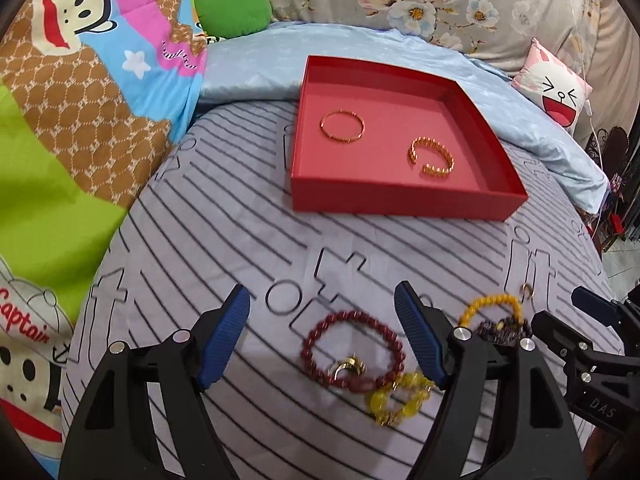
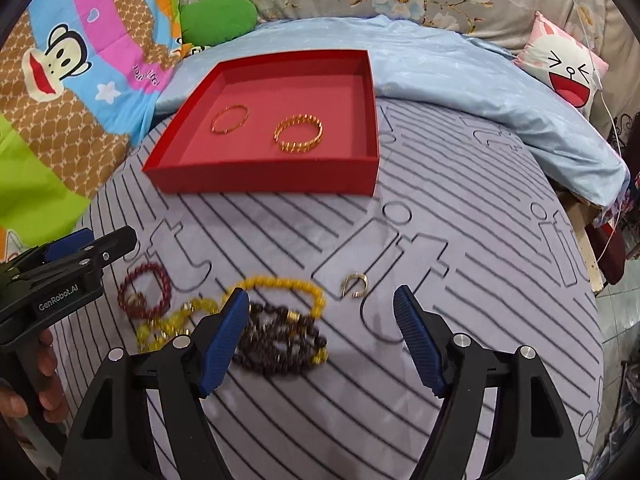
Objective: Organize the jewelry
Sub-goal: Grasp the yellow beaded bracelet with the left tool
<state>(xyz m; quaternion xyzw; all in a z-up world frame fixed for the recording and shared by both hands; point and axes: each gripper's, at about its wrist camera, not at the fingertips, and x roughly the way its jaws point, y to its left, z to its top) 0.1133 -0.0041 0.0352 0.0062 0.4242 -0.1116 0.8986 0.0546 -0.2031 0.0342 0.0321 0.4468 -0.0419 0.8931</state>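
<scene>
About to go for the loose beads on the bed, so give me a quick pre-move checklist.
1. Left gripper open, fingers empty: ok.
2. Right gripper open, fingers empty: ok.
3. Red box has free floor beside the thin gold bangle and ribbed gold cuff: ok.
4. Dark red bracelet lies free of its neighbours: not ok, yellow bead bracelet overlaps it.
5. Dark bead strand separable from amber strand: cannot tell.
6. Small ring lies alone: ok.

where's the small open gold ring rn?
Small gold ring lies on the striped bedsheet, outside the red box, just right of the yellow bead bracelet; right wrist view, ahead of the open right gripper.
</scene>
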